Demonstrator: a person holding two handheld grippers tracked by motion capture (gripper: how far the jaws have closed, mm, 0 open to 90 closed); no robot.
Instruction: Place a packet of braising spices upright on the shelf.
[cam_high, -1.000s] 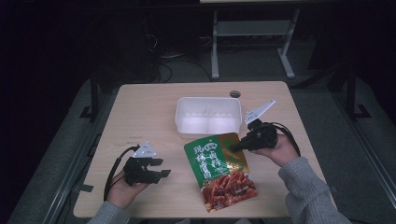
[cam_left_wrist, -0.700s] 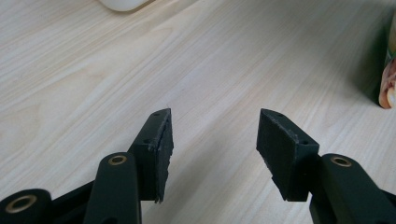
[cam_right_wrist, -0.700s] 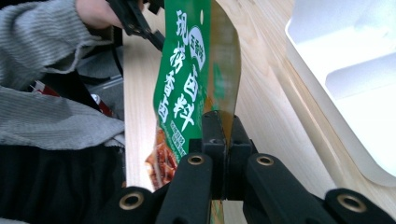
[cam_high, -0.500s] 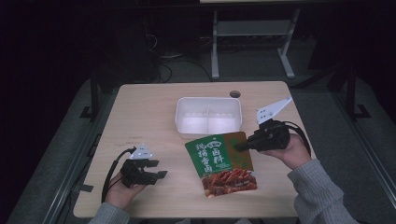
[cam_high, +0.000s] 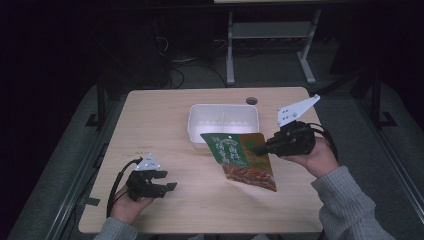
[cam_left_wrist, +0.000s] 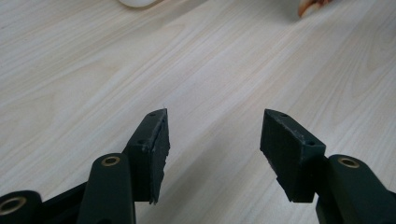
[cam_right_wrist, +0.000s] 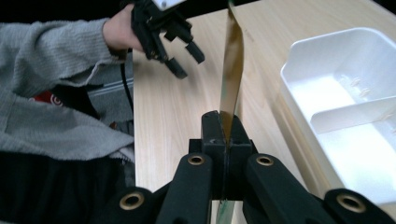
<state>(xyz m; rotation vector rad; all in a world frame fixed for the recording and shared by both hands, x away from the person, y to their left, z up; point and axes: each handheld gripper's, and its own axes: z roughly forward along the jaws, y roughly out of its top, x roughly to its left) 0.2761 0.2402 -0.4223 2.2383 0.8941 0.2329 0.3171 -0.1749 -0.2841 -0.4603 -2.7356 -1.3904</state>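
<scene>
1. I'm seeing the food pouch (cam_high: 243, 159) hanging tilted, just in front of the white tray (cam_high: 197, 131).
2. My right gripper (cam_high: 260, 148) is clamping its right edge.
3. My left gripper (cam_high: 167, 180), jaws apart and just been widening, is sitting well away with nothing between them.

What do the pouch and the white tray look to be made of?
The pouch looks like glossy printed plastic or foil film: thin, bending edge-on where the right tool pinches it. The tray looks like thin moulded white plastic, smooth and slightly shiny, with a rolled rim and a divider. The table shows pale wood grain, perhaps laminate.
</scene>
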